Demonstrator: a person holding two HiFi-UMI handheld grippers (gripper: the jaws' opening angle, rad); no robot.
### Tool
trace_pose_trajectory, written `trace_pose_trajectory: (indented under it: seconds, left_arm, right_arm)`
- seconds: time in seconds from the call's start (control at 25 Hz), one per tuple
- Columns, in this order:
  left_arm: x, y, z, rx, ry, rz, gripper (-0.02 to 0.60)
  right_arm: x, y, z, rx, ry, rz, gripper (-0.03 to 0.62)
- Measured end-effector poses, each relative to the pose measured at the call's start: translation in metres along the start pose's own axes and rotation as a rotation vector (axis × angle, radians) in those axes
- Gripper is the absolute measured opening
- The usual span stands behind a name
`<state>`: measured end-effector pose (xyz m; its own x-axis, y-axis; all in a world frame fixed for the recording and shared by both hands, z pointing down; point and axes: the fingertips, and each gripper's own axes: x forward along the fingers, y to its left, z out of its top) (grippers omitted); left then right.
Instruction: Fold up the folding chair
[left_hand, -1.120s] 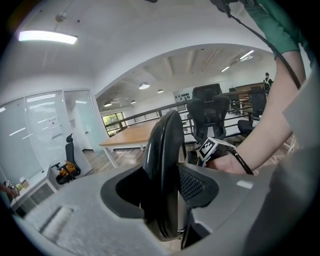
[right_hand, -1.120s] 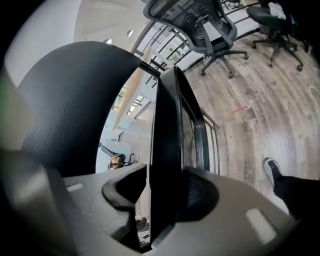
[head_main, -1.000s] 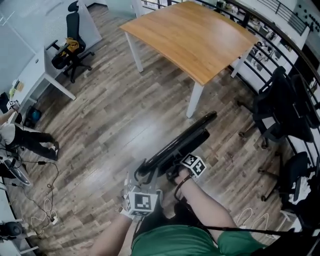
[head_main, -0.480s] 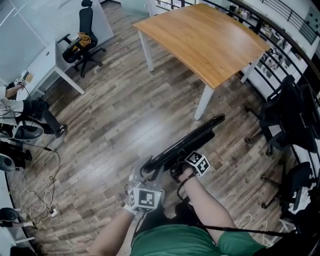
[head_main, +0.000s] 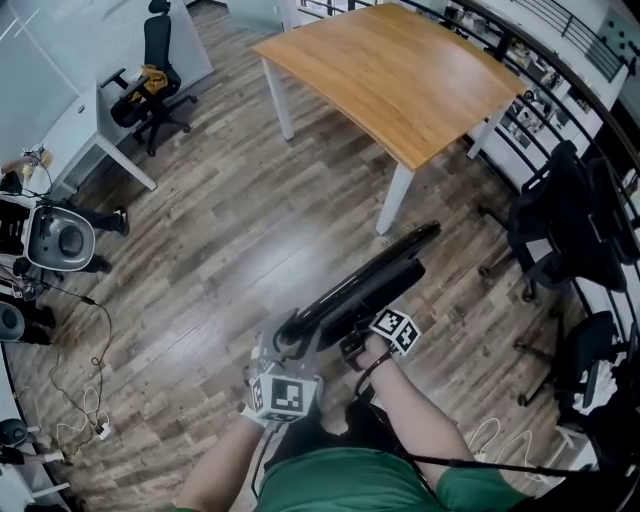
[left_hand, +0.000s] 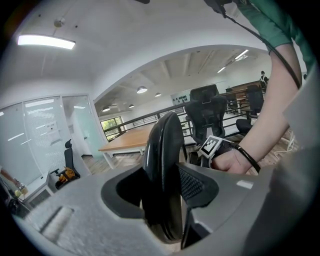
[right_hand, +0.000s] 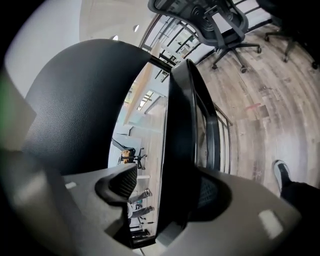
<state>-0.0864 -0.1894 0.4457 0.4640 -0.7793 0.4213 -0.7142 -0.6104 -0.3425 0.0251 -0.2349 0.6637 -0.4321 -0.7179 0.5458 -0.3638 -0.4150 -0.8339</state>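
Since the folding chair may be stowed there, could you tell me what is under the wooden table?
Only its white legs and wood floor at the edges show under the wooden table; the tabletop covers the rest from the head view.

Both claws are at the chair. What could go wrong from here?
The right claw is opening around the folding chair, leaving only the left claw gripping its rim; the chair may twist or slip out. Its far end points toward a leg of the wooden table, so a swing could hit it.
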Motion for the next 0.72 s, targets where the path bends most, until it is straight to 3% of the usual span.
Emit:
trace_pose_trajectory:
  seconds: [0.2, 0.44, 0.72]
  left_arm:
    - [-0.001, -0.002, 0.000, -0.006, 0.000, 0.003, 0.190]
    - [0.020, 0.034, -0.008, -0.058, 0.039, 0.003, 0.190]
    - [0.046, 0.081, -0.013, -0.085, 0.045, -0.030, 0.192]
  right_arm:
    - [0.006, 0.005, 0.004, 0.026, -0.019, 0.019, 0.298]
    - [0.030, 0.026, 0.007, 0.014, 0.008, 0.050, 0.298]
    - [0.073, 0.057, 0.005, -0.103, 0.077, 0.070, 0.298]
